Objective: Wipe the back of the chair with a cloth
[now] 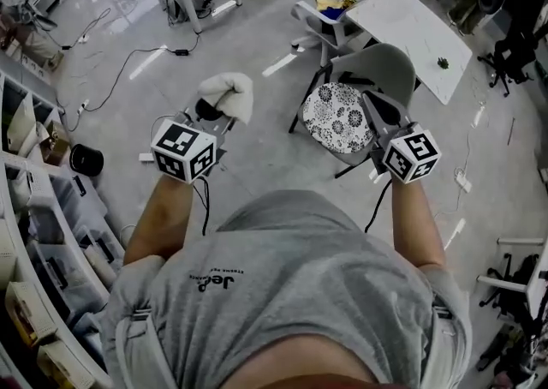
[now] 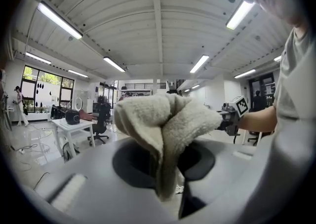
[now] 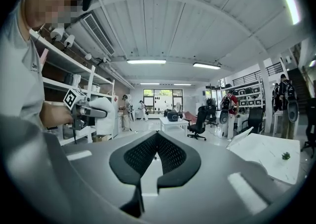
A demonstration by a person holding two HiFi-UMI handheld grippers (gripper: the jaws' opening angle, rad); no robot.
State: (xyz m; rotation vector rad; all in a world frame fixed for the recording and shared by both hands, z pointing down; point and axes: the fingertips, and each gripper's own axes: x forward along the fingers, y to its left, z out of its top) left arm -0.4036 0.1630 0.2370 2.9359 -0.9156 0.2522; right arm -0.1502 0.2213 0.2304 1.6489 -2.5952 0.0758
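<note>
Nearest the head camera I note the person's grey T-shirt (image 1: 291, 284), with both forearms reaching forward from it. The left gripper (image 2: 163, 155) is clenched on a cream terry cloth (image 2: 165, 119). The cloth is pinched between the jaws and bunches in folds above them. In the head view the cloth is held in the air over the grey floor (image 1: 257, 36), to the left of the chair (image 1: 381, 62) and apart from it. The right gripper (image 3: 157, 137) has its jaws closed together at the tips, with nothing between them. In the head view it shows over the right edge of the chair's patterned seat cushion (image 1: 334, 117); I cannot tell whether it touches. A white table (image 1: 411, 27) stands just behind the chair.
</note>
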